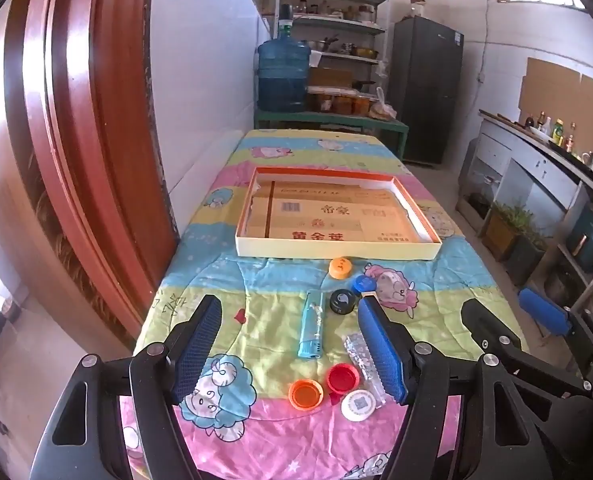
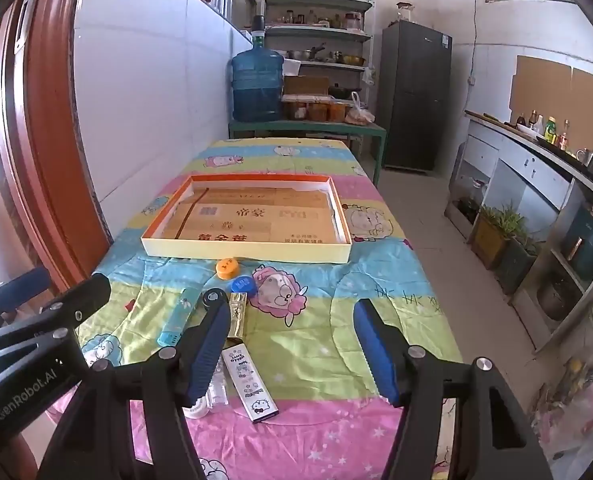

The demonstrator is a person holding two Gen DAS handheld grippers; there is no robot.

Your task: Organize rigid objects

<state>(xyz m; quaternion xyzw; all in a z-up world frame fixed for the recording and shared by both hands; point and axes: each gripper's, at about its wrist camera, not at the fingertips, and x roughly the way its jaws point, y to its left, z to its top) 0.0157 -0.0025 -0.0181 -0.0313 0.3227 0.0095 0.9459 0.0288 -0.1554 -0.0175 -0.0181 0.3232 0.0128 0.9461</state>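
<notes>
A shallow cardboard tray [image 1: 336, 249] [image 2: 248, 250] with an orange rim lies mid-table, nothing in it. In front of it lie small items: a yellow-orange cap [image 1: 340, 267] [image 2: 228, 269], a blue cap [image 1: 363, 283] [image 2: 243, 284], a black cap [image 1: 342, 301], a light-blue lighter [image 1: 310, 330] [image 2: 175, 322], a clear lighter [image 1: 364, 358], red [image 1: 343, 378], orange [image 1: 306, 395] and white [image 1: 358, 405] caps, a gold lighter [image 2: 237, 314] and a white printed lighter [image 2: 250, 384]. My left gripper [image 1: 288, 352] hovers open above the lighter and caps. My right gripper [image 2: 292, 354] hovers open over bare cloth, right of the lighters.
The table carries a cartoon-print cloth [image 1: 224, 292]. A red door frame [image 1: 76, 140] stands at its left. A green bench with a water jug [image 1: 282, 76], shelves and a fridge [image 1: 424, 88] stand behind. A counter [image 2: 536, 160] runs along the right, floor between.
</notes>
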